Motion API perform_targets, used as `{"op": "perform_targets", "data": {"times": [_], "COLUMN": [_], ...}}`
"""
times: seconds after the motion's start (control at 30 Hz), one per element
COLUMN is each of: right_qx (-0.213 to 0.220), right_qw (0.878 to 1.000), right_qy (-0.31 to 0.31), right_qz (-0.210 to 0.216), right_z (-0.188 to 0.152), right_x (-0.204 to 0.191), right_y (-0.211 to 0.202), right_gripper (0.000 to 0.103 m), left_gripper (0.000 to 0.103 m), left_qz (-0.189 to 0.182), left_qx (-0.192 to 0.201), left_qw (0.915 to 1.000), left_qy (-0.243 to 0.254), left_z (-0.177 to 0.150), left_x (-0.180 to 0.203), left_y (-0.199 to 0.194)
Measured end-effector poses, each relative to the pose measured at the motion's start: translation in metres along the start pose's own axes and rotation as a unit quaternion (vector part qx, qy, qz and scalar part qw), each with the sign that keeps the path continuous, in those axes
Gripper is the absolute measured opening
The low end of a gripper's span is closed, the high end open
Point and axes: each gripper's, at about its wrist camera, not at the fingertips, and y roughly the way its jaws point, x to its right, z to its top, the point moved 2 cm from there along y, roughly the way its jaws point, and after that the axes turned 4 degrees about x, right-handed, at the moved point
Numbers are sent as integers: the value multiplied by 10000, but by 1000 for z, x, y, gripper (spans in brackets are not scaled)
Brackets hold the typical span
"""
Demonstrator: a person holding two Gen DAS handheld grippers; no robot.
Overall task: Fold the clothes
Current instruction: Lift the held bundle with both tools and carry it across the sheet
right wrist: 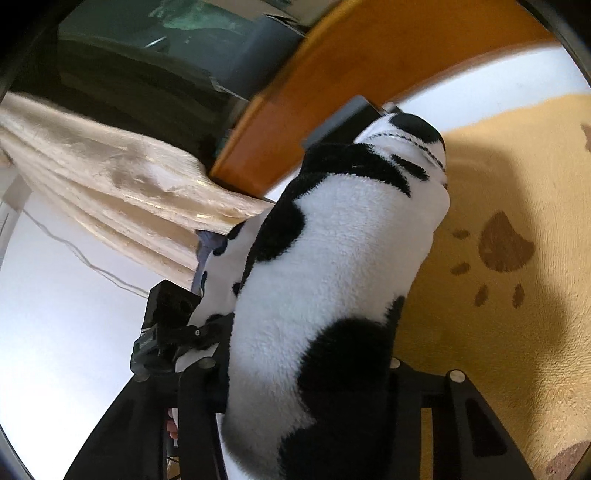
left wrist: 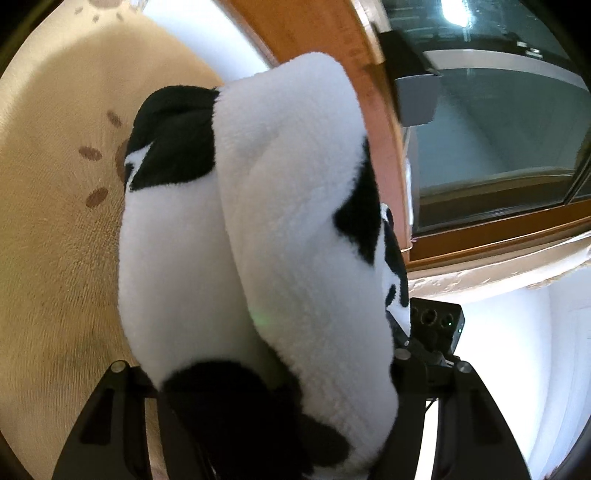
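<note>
A tan rug (right wrist: pixel 517 332) with brown paw prints (right wrist: pixel 504 242) — an orange wooden frame (left wrist: pixel 317 33) beyond its far edge — and a cream curtain (right wrist: pixel 122 192).

fleece garment (left wrist: pixel 295 229) covers both grippers' fingertips, grip can't be told; left gripper (left wrist: pixel 266 417) and right gripper (right wrist: pixel 306 406) arms cut off at near edge; window frame (left wrist: pixel 373 74) blurred far right; rug (left wrist: pixel 55 221) partly hidden behind the fleece

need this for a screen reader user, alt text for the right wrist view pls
A fluffy black-and-white fleece garment fills the frame, bunched between the right claw fingers, above a tan rug with brown paw prints.
</note>
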Motion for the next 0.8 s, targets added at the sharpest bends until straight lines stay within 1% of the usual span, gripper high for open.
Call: {"op": "perform_targets", "data": {"times": [0.17, 0.27, 0.37, 0.43, 0.47, 0.53, 0.63, 0.7, 0.8], "right_qx": [77, 21, -134, -275, -366, -568, -899, -1119, -1447], "right_qw": [9994, 9980, 9951, 9923, 9904, 9862, 9785, 9723, 9612], "right_qy": [-278, -489, -746, -910, -998, -1165, -1400, -1555, -1785], "right_qz": [201, 392, 632, 795, 880, 1028, 1217, 1341, 1526], "right_z": [-2, -10, -24, -36, -44, -61, -92, -112, -143], "right_x": [-36, -66, -104, -128, -142, -167, -200, -222, -255], "right_y": [-8, -7, 3, 14, 24, 45, 80, 104, 139], "right_gripper": [48, 48, 48, 48, 48, 48, 48, 48, 48], "left_gripper": [65, 65, 65, 65, 65, 65, 65, 65, 65], "left_qz": [5, 55, 135, 251, 292, 437, 676, 835, 1071], "left_qx": [276, 531, 844, 1142, 1244, 1518, 1909, 2168, 2551], "left_qw": [9994, 9983, 9961, 9930, 9917, 9875, 9791, 9720, 9593], "left_qy": [190, 225, 232, 149, 119, 19, -197, -342, -558], "left_z": [-12, -29, -49, -68, -74, -93, -121, -141, -170], "left_x": [22, 28, 29, 23, 20, 11, -13, -30, -54], "left_y": [-44, -87, -135, -178, -190, -226, -281, -318, -373]}}
